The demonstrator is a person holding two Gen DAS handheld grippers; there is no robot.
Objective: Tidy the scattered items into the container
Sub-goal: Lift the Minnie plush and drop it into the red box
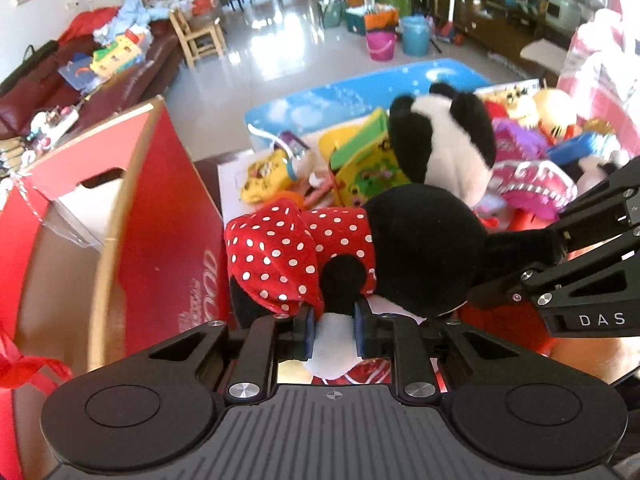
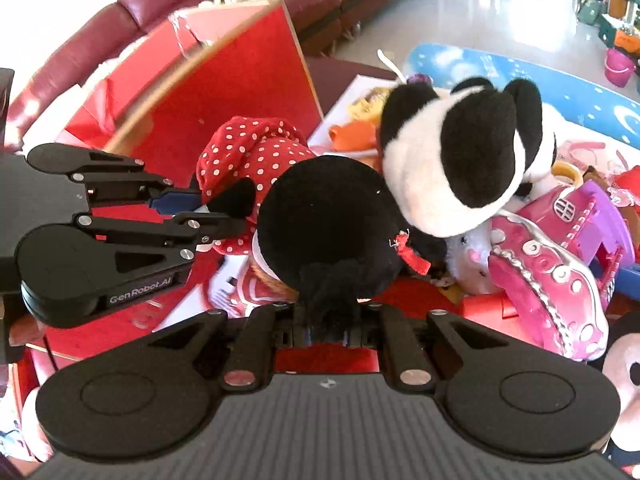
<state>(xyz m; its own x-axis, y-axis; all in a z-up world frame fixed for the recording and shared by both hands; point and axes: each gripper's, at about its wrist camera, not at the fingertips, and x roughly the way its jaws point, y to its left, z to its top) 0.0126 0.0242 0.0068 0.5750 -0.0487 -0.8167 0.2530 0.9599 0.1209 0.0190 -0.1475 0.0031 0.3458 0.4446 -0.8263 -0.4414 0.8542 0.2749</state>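
A mouse plush (image 1: 420, 248) with a black head and a red polka-dot bow (image 1: 280, 248) hangs between both grippers, beside the open red cardboard box (image 1: 160, 208). My left gripper (image 1: 335, 328) is shut on a white part of the plush. My right gripper (image 2: 328, 326) is shut on a black furry part under the plush's head (image 2: 328, 232). In the left wrist view the right gripper (image 1: 560, 242) comes in from the right, pinching that black part. In the right wrist view the left gripper (image 2: 210, 218) reaches in from the left by the bow.
A panda plush (image 2: 452, 148) leans just behind the mouse plush. A pink toy car (image 2: 552, 276), yellow toys (image 1: 360, 168) and other toys lie piled to the right. A blue mat (image 1: 360, 92) lies beyond. The red box wall (image 2: 224, 92) stands close on the left, before a maroon sofa (image 2: 120, 12).
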